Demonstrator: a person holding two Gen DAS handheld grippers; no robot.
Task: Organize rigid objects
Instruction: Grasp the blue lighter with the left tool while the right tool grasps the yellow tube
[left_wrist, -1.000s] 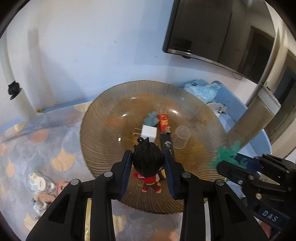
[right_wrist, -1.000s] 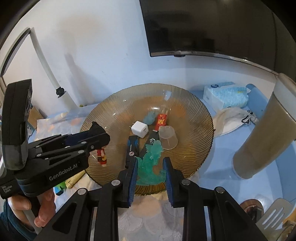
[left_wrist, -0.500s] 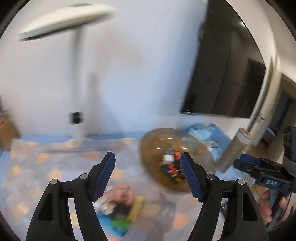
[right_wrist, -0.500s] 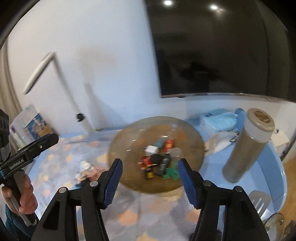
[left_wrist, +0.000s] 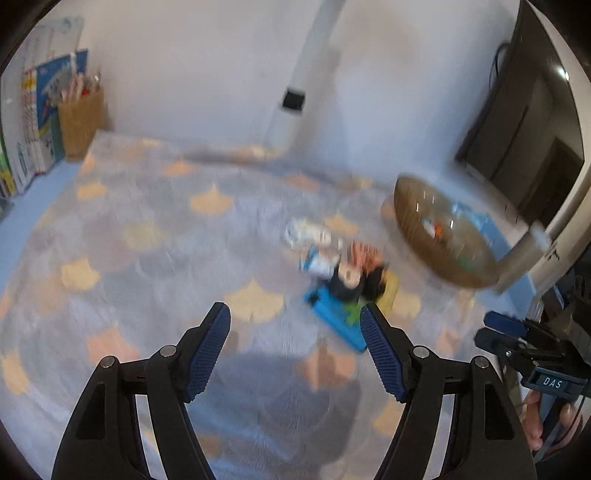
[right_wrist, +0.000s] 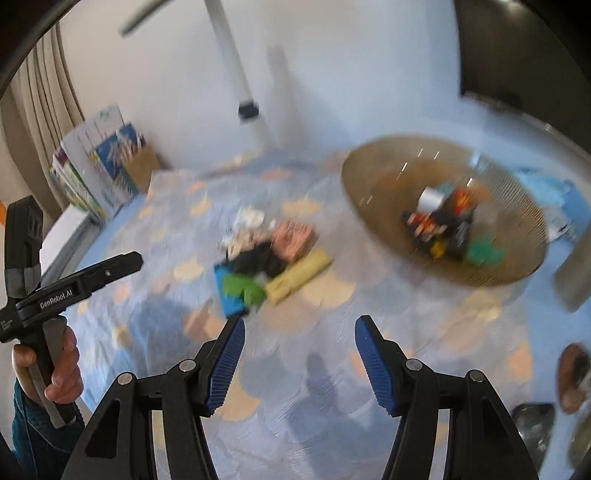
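Both views are motion-blurred. A brown ribbed glass bowl (right_wrist: 384, 214) sits on the patterned tablecloth at the right and holds several small objects, among them a white cube, a red-and-black figure and a green piece (right_wrist: 482, 251). It also shows in the left wrist view (left_wrist: 417, 240). A pile of loose objects (right_wrist: 266, 258) lies left of the bowl: a blue box, a green piece, a yellow bar, a pink box. The pile also shows in the left wrist view (left_wrist: 343, 284). My left gripper (left_wrist: 295, 325) is open and empty above the cloth. My right gripper (right_wrist: 299, 336) is open and empty.
Books and a brown bag (left_wrist: 79, 122) stand at the far left by the wall. A white lamp post (right_wrist: 240, 85) rises at the back. A tall cylinder (left_wrist: 524, 251) stands beside the bowl. A dark screen (left_wrist: 532, 110) hangs at the right.
Both grippers let their objects go into the bowl, opened, pulled back and swung left. The figure and the green piece now lie in the bowl; the loose pile is now ahead.
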